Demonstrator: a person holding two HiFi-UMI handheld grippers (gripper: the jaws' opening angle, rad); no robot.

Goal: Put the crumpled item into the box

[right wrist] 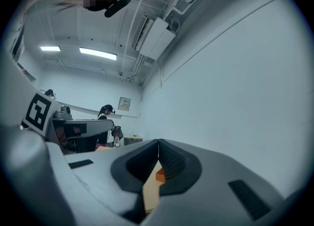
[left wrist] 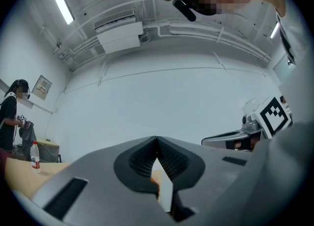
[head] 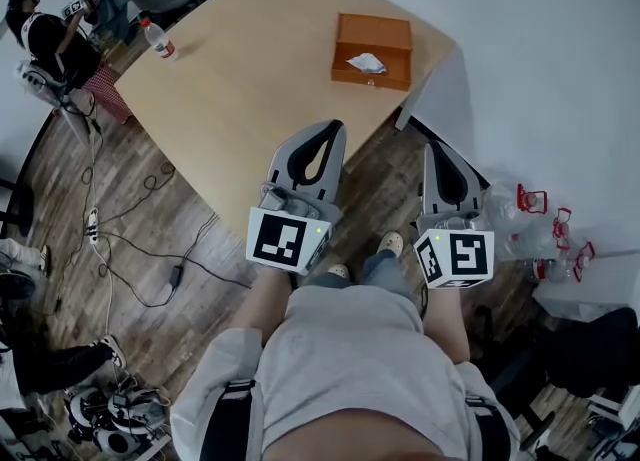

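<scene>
An orange box stands near the far right corner of the wooden table. Inside it lies a white crumpled item. My left gripper hangs over the table's near edge, jaws shut with nothing between them. To its right my right gripper sits off the table's edge, above the floor, also shut and empty. In the left gripper view the left gripper points up at a white wall. Through the shut tips of the right gripper, a sliver of the orange box shows.
A plastic bottle stands at the table's far left corner. A person stands beyond it. Cables trail over the wood floor at left. Clear bottles with red handles lie on the floor at right. My legs are below the grippers.
</scene>
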